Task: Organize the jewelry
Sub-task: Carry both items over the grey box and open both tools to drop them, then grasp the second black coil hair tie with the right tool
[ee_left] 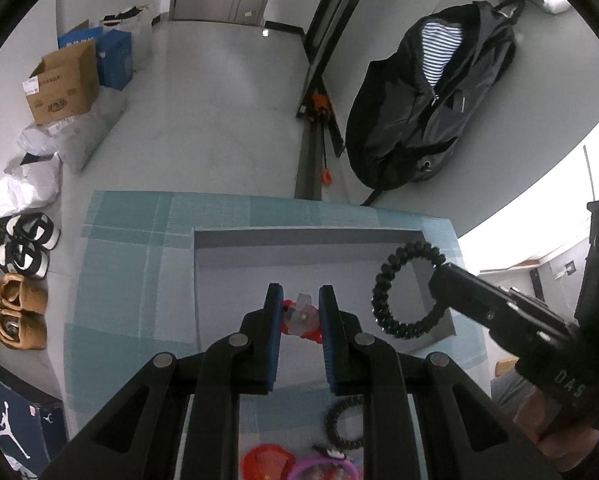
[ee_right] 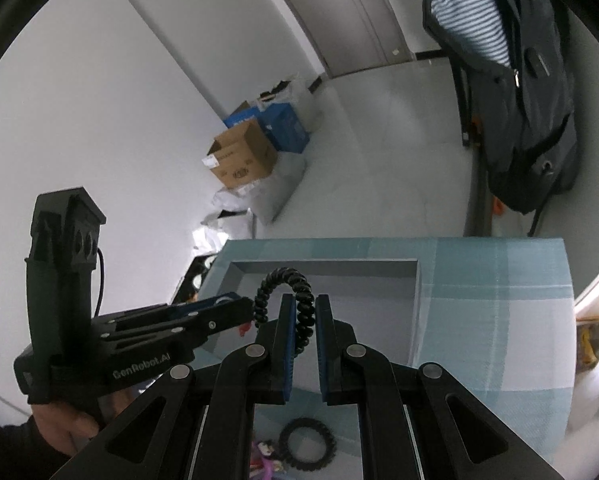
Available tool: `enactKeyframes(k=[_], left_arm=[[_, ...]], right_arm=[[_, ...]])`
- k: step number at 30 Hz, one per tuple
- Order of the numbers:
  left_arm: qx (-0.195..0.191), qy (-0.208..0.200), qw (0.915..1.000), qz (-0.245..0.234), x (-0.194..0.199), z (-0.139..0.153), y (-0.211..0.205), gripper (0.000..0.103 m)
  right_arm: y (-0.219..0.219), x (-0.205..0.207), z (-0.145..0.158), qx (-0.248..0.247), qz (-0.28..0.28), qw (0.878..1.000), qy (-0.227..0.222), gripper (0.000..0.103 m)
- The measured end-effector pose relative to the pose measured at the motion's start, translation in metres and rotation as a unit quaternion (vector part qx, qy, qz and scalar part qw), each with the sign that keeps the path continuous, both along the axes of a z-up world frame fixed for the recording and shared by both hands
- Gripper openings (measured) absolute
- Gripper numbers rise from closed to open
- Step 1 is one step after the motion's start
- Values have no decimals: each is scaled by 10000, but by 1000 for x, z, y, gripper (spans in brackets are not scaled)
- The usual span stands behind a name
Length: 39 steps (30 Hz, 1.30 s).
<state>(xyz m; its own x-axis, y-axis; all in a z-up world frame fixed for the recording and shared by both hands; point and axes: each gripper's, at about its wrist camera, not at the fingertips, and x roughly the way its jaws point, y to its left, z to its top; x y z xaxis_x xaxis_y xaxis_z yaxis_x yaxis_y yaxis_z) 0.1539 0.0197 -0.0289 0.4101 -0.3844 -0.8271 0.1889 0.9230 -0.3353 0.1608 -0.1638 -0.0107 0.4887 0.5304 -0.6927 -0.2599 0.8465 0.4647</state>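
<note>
A shallow grey tray lies on a blue checked cloth. My left gripper hangs over the tray's near part, shut on a small red and clear trinket. My right gripper comes in from the right, shut on a black coiled bracelet that hangs above the tray's right side. In the right wrist view the coiled bracelet runs between the right gripper's blue pads, and the left gripper is just to its left over the tray.
A second black coiled ring, a red piece and a purple ring lie on the cloth near me. Beyond the table's far edge are a black backpack, cardboard boxes and shoes.
</note>
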Motion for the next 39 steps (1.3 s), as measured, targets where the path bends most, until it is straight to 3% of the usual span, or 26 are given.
enactKeyframes(k=[8, 13, 14, 16, 17, 18, 20, 32, 39], left_arm=[[-502, 262, 9983, -130, 14, -11, 4, 13], [-844, 425, 9954, -152, 23, -13, 10, 14], [-935, 467, 9943, -187, 24, -13, 11, 14], [-932, 385, 9948, -169, 24, -8, 12, 25], [-981, 359, 9943, -212, 23, -5, 12, 43], [-1051, 268, 9938, -230, 22, -2, 12, 60], [-1105, -30, 9935, -254, 17, 10, 12, 64], [-693, -429, 9966, -139, -30, 45, 25, 64], [-187, -514, 9982, 232, -58, 40, 31, 64]], right_arm=[[6, 16, -15, -143, -2, 9997, 197, 9], [4, 25, -23, -143, -36, 9990, 410, 13], [4, 26, -24, -172, -46, 9987, 468, 17], [3, 24, -24, -160, -47, 9986, 501, 20], [2, 22, -22, -137, -55, 9988, 473, 23], [1, 19, -20, -139, -76, 9989, 434, 33], [-2, 12, -12, -128, -141, 9994, 278, 53], [-15, -39, 29, -109, -377, 9981, -484, 81], [-18, -70, 31, -120, -363, 9970, -671, 93]])
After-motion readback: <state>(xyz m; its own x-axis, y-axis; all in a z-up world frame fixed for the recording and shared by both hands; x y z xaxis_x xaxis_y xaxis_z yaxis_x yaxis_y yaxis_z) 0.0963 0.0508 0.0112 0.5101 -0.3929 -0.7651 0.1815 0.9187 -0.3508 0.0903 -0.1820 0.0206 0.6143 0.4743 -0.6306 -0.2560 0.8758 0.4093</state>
